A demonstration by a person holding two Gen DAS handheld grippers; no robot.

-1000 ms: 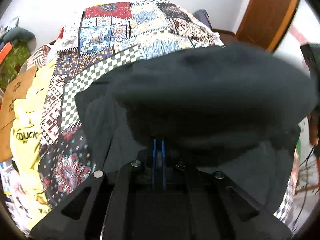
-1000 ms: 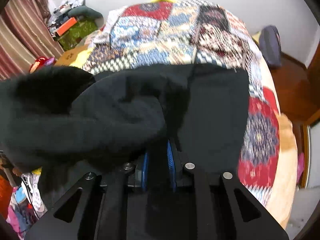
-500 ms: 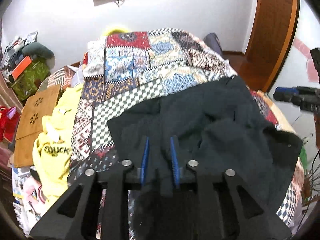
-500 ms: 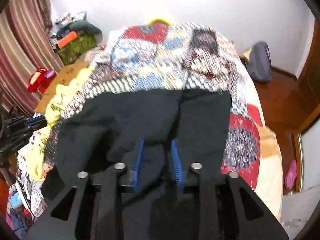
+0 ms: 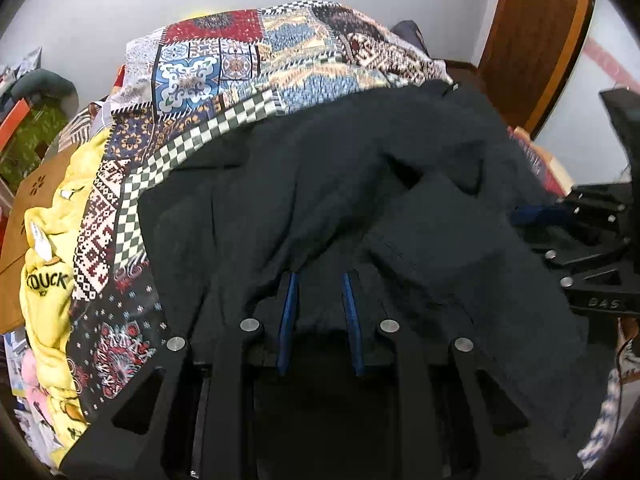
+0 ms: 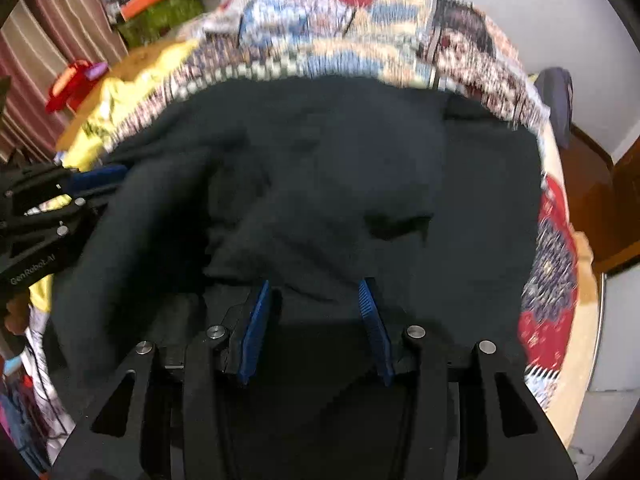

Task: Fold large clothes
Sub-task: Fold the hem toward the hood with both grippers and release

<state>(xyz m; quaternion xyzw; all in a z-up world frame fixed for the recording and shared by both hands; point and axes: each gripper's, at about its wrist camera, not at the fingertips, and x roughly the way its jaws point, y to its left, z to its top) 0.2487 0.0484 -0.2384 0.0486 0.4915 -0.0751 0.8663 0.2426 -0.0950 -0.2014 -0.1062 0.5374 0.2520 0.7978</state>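
A large black garment (image 5: 360, 184) lies rumpled on the patchwork bedspread (image 5: 224, 60), with folds and a raised flap near the middle. My left gripper (image 5: 319, 280) is open, its blue pads apart over the garment's near edge, with cloth lying between them. My right gripper (image 6: 312, 288) is open wider over the same garment (image 6: 340, 168), at its near edge. The right gripper also shows at the right of the left wrist view (image 5: 580, 232), and the left gripper at the left of the right wrist view (image 6: 52, 208).
A yellow garment with "DUCK" print (image 5: 48, 264) lies at the bed's left edge beside a brown board (image 5: 24, 200). A wooden door (image 5: 532, 36) stands at the right. Clutter and a striped curtain (image 6: 44, 40) are on the far left.
Both grippers were shut on the lifted black garment a second ago. They lowered it onto the bed and opened; the right one has opened wider since half a second ago.
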